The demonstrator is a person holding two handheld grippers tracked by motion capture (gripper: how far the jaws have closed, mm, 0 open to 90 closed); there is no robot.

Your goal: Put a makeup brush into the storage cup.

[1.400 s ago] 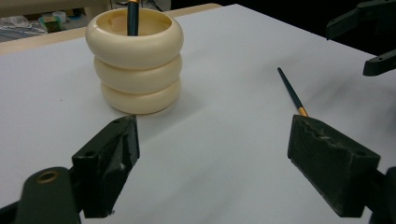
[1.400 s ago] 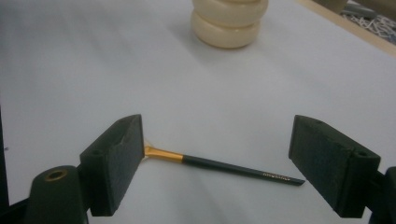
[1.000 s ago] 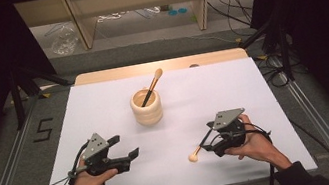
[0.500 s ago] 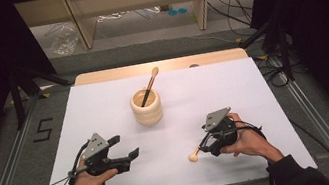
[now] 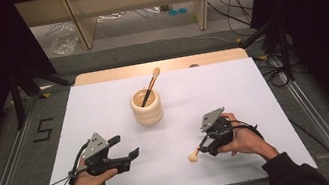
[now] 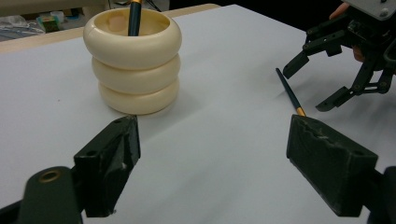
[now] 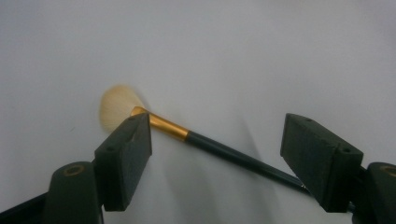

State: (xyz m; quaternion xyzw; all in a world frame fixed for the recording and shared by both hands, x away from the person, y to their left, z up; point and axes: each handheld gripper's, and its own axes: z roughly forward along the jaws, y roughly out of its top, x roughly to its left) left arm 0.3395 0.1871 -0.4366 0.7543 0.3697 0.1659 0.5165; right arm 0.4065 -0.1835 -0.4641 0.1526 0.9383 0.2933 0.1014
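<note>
There were two makeup brushes: one (image 5: 198,148) lay flat on the white surface (image 5: 253,88), the other (image 5: 150,86) stood in the single cream ribbed holder (image 5: 147,108). Two tongs were there, left tongs (image 5: 128,148) and right tongs (image 5: 205,145).

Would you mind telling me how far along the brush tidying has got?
Done: one brush stands in the cream holder. In hand: the right gripper, jaws open, sits over the second brush lying on the table, not gripping it. Left: gripping, lifting and dropping it into the holder.
</note>
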